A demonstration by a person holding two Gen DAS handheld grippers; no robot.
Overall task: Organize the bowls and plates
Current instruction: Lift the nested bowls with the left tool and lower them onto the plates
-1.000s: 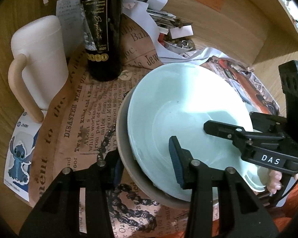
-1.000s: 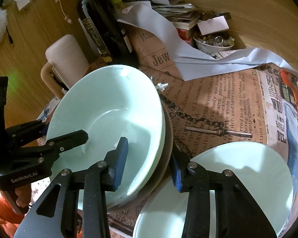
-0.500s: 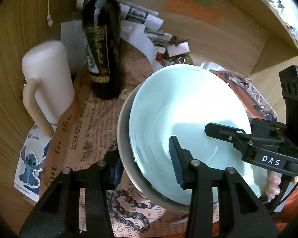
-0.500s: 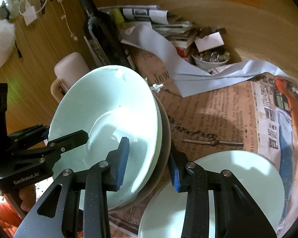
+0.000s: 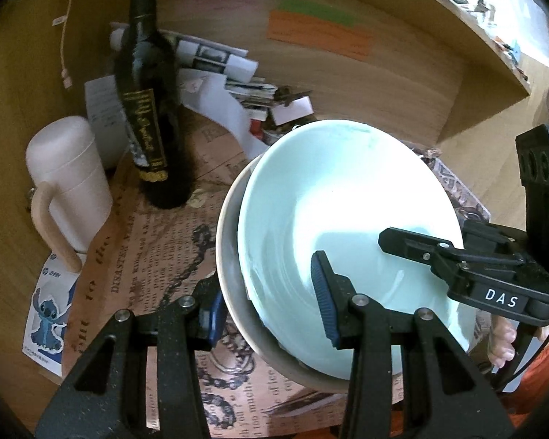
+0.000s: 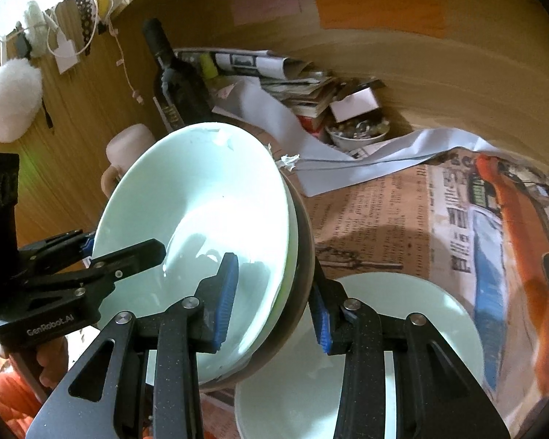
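A pale green bowl [image 5: 340, 201] [image 6: 201, 190] sits nested in a grey-brown bowl [image 5: 230, 256] [image 6: 303, 256], and the stack hangs tilted above the newspaper-covered table. My left gripper [image 5: 267, 307] [image 6: 122, 248] is shut on the stack's rim, one pad inside the green bowl and one outside the grey one. From the opposite side my right gripper [image 6: 272, 303] [image 5: 413, 252] clamps the rim the same way. A pale green plate [image 6: 402, 311] lies flat on the table under the right gripper.
A dark wine bottle [image 5: 146, 117] and a pale pink mug [image 5: 69, 183] stand at the left. Piled papers [image 6: 296, 80] and a small bowl of odds [image 6: 358, 133] sit against the curved wooden back wall [image 6: 457, 84]. A cartoon sticker [image 5: 47, 311] lies near the table edge.
Both grippers have risen together with the bowl stack clamped between them. The table, bottle and mug now look farther away, and more of the back wall shows.
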